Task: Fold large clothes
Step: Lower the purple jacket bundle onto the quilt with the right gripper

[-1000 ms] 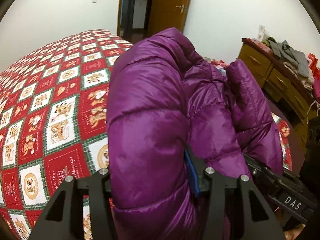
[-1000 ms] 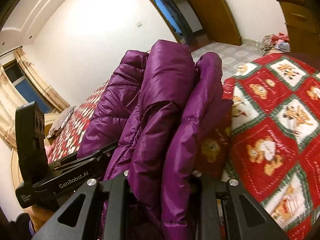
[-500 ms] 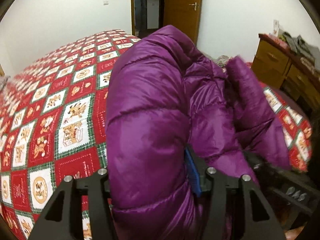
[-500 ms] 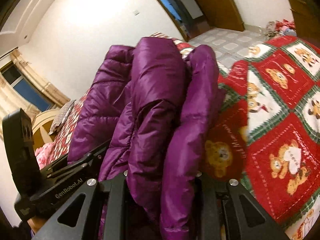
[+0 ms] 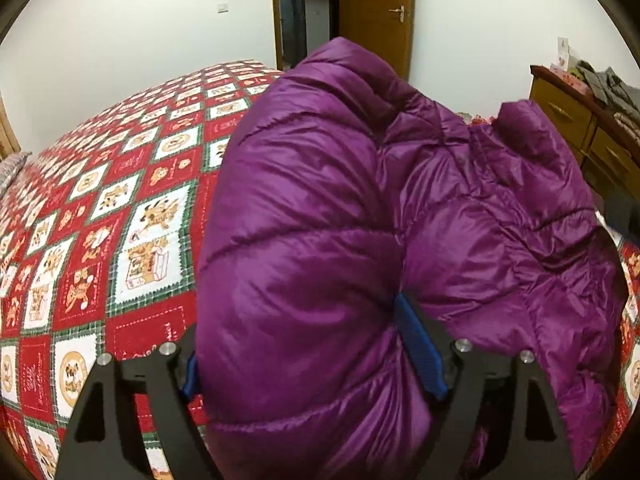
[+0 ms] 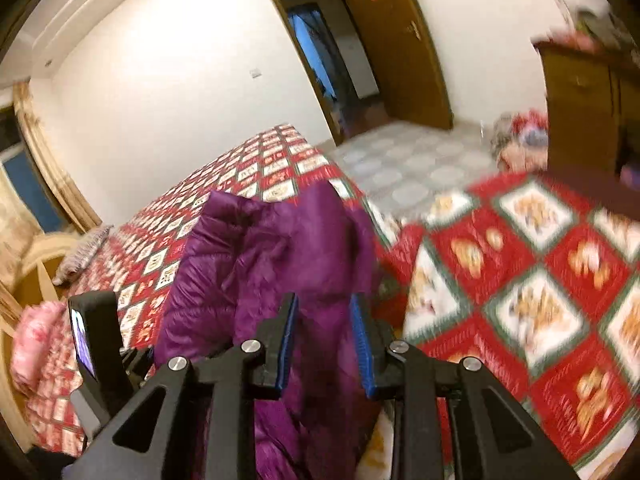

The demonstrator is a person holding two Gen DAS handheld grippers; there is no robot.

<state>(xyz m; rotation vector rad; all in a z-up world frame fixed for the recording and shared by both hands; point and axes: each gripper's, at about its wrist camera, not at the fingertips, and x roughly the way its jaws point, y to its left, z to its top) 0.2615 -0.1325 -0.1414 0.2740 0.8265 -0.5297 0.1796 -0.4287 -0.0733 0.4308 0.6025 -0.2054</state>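
On the bed (image 5: 120,220), quilt in red and white checks, sits the purple down jacket (image 5: 340,200), bunched into a tall puffy heap. In the left wrist view it fills the frame from 6 o'clock up to 12 and spills over to 3. In the right wrist view it's lower, centre to 8 o'clock, with bare quilt from 3 to 5.

Left tool (image 5: 296,332): jaws spread wide, just been opening. A fat quilted roll is between them and the down swells out to touch both blue pads. I read that as let go, not squeezed. Right tool (image 6: 324,304): jaws close together with a narrow gap and purple fabric showing in it. Cannot tell if it pinches or just sits in front of the cloth; the view is blurred.

Handling, my guess: light for its bulk, very soft, no stiffness at all. Shiny shell, so slippery; layers slide on each other and a fold will spring open as the down re-inflates. Not fragile. Thick rolls need wide jaws and hold poorly.

Where to grab: thin flat parts, meaning a hem, a cuff, the zip edge or a stitched seam between baffles. A stitched edge shows near 1 o'clock in the left view. Pinch both layers and press the air out after each fold.

Wooden dresser (image 5: 580,128) at 2 o'clock, well apart.
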